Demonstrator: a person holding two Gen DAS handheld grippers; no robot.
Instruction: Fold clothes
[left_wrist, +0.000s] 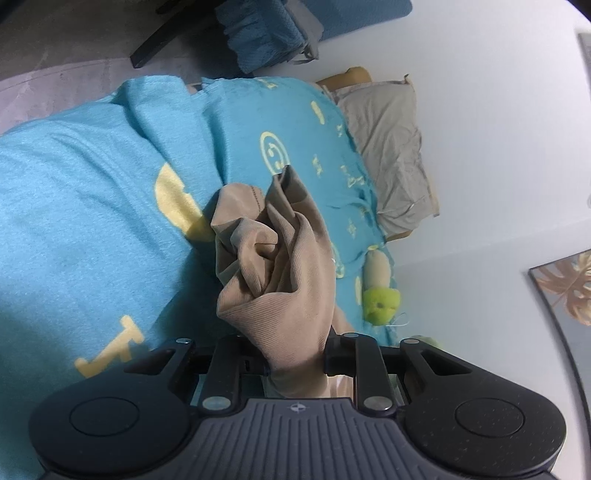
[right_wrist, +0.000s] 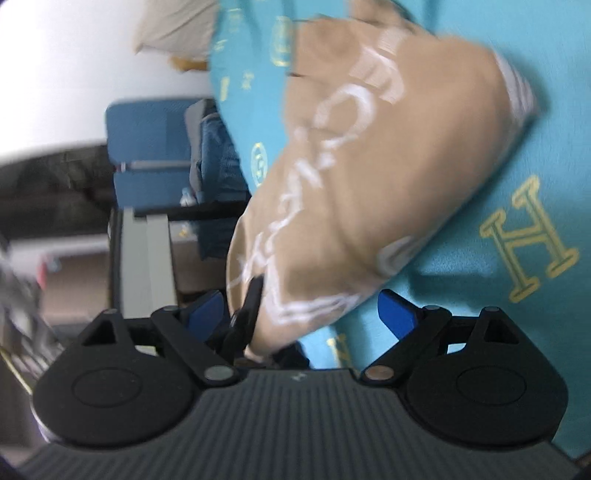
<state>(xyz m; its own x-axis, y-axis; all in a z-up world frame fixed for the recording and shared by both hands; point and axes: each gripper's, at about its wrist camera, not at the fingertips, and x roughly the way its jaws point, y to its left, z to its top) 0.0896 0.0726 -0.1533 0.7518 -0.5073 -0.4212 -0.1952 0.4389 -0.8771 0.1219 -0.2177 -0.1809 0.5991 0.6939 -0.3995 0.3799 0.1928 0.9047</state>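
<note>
A tan ribbed garment (left_wrist: 280, 258) with white lettering (right_wrist: 332, 140) hangs over a turquoise blanket (left_wrist: 92, 184). My left gripper (left_wrist: 295, 354) is shut on a bunched fold of the tan garment, which rises crumpled in front of it. In the right wrist view the garment (right_wrist: 388, 166) spreads wide and blurred over the blanket (right_wrist: 517, 147). My right gripper (right_wrist: 299, 314) has its blue pads (right_wrist: 397, 312) standing apart, with the garment's lower edge between them; whether it pinches the cloth is hidden.
A grey pillow (left_wrist: 388, 147) and a green and yellow plush toy (left_wrist: 380, 295) lie at the blanket's edge by a white wall. A blue chair (right_wrist: 147, 155) with blue cloth over it stands beyond the bed. A framed leaf picture (left_wrist: 565, 288) hangs at right.
</note>
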